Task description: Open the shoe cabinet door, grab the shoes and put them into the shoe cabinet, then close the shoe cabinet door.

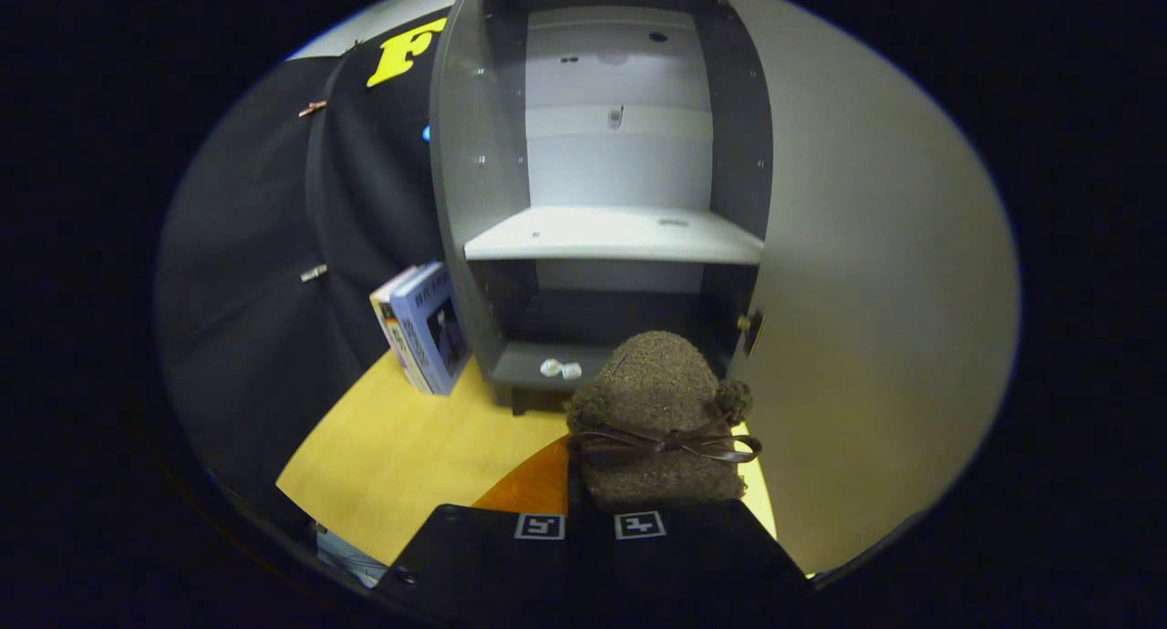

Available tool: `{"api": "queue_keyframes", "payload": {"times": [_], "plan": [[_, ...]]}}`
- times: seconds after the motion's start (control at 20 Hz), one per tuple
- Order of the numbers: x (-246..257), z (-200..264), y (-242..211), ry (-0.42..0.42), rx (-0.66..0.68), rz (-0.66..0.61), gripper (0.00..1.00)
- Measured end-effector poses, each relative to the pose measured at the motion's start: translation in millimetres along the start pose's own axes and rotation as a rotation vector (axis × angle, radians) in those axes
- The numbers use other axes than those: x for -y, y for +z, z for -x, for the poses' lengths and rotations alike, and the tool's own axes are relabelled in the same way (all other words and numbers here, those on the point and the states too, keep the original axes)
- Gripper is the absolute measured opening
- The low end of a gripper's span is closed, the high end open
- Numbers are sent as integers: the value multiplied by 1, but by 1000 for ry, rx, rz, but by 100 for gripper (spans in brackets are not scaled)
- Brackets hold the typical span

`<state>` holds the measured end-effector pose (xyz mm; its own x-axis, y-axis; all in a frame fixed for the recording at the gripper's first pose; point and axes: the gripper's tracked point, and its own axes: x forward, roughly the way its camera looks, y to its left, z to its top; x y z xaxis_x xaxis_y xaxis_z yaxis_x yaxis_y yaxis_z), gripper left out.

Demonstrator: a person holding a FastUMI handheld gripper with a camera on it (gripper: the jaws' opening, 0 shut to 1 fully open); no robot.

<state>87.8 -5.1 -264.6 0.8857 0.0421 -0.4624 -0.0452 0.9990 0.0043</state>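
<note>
The gripper [588, 520] holds a shoe [656, 419] pinched between its fingers, toe toward twelve o'clock. Just beyond stands the cabinet [602, 237], its door [875, 273] swung open at three o'clock. This looks like the carrying step; next, ease the shoe forward onto a shelf [615, 234].

You have a brown fuzzy shoe [658, 401] with a dark-brown bow [666, 444], a grey cabinet [613, 235], a yellow floor [401, 456].

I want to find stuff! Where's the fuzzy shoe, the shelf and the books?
Fuzzy shoe [655, 387]: gripper view, on its rounded toe, held between the fingers.
Shelf [613, 234]: gripper view, on its flat top.
Books [428, 328]: gripper view, on the front cover.
</note>
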Motion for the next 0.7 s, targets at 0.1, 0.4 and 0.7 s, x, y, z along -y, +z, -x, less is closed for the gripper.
{"api": "queue_keyframes", "payload": {"times": [0.1,0.4,0.7], "plan": [[-1,1,27,0,7,8,5],[-5,-18,85,-7,29,-11,5],[-2,-57,151,-35,52,-1,5]]}}
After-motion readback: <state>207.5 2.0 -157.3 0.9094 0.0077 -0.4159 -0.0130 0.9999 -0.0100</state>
